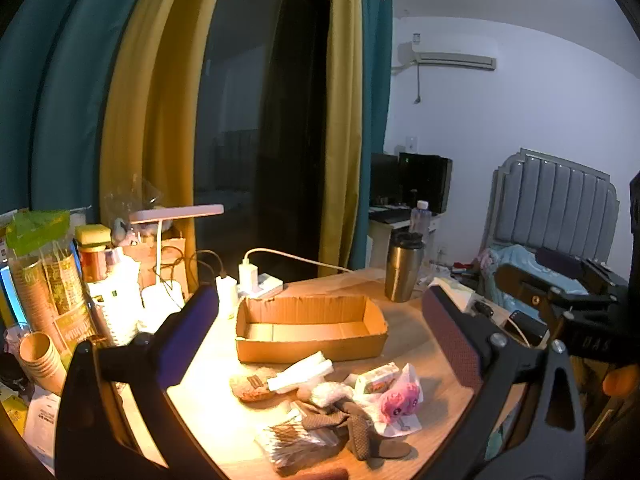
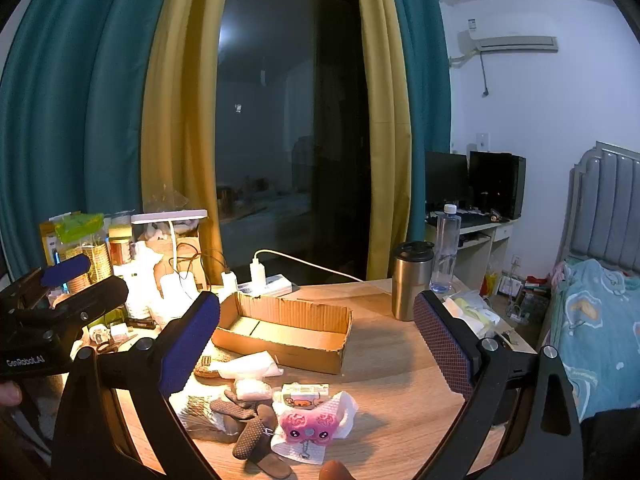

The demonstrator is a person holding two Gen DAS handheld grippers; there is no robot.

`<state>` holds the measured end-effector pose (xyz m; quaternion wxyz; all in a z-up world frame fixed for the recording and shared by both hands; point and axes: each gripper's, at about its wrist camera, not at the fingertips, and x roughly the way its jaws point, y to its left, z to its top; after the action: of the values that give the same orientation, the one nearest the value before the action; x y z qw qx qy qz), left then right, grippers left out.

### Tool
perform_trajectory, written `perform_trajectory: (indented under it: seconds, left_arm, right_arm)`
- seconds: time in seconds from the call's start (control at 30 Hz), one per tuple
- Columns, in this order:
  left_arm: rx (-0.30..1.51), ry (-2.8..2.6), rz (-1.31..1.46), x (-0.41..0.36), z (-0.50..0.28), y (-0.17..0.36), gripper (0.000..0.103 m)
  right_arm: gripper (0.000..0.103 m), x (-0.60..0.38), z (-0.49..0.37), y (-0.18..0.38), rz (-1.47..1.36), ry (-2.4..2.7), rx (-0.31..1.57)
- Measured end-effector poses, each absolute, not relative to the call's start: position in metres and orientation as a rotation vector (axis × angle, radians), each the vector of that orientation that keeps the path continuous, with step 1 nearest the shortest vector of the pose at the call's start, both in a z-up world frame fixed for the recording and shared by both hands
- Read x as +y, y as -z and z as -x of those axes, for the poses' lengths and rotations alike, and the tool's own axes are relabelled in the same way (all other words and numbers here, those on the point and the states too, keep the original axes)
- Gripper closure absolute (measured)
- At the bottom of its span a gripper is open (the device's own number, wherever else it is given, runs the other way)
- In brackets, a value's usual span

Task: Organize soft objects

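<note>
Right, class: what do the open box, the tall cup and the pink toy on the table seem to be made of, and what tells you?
Box: brown corrugated cardboard, matte; its torn top edge shows the fluting.
Cup: probably brushed steel, with a soft sheen on the body, and a dark lid that looks like plastic.
Pink toy: seems soft plush or foam, though the look leaves it open; rounded, printed eyes.

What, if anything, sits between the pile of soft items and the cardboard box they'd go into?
Nothing visible blocks the way. The cardboard box lies open-topped just behind the pile, with the white foam roll nearly at its front wall. The steel tumbler stands off to the side. Both hand-held grippers hover open above.
</note>
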<state>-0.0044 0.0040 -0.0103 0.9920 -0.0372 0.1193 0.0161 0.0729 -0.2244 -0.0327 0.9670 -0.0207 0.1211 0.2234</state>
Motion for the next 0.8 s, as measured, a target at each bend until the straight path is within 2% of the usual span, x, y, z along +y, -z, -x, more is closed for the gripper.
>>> perform_trajectory:
  seconds: [0.8]
  left_arm:
    - [0.238,-0.031,0.082,0.0076,0.0029,0.0092,0.001]
  right_arm:
    - [0.004,-0.2195,-0.0725,0.0338,0.040,-0.453,0.246]
